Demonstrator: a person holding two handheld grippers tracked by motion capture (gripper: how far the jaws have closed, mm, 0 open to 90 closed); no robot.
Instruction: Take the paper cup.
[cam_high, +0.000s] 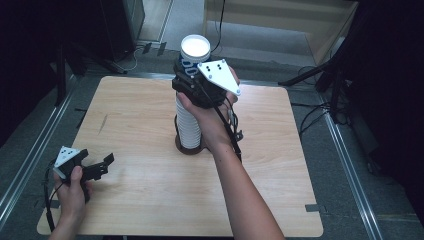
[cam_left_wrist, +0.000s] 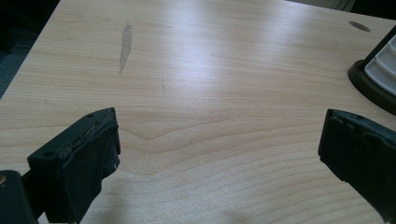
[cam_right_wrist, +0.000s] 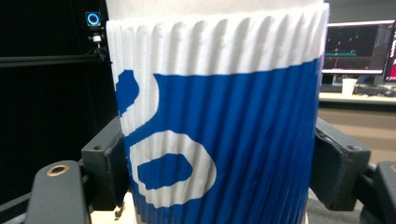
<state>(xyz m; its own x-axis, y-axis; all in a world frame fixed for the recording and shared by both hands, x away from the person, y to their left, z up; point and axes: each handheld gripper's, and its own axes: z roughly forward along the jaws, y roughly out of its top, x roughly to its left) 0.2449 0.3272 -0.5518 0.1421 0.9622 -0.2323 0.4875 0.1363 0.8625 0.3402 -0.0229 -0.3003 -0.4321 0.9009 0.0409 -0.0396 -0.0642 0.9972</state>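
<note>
Cup (cam_right_wrist: 219, 126) between right claw (cam_right_wrist: 219, 168) pads

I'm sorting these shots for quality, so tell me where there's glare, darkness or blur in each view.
High view: the table is evenly lit, the surroundings fall to near black, and the top cup's opening is blown out white. Left gripper view: a broad sheen crosses the wood, with the jaws soft and dark. Right gripper view: the cup is slightly soft up close, with a dark background and bright monitor.

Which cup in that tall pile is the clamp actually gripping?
The top cup, the one with blue print on its ribbed wall. The right gripper clamps it; the white cups below stay stacked on the dark base.
</note>
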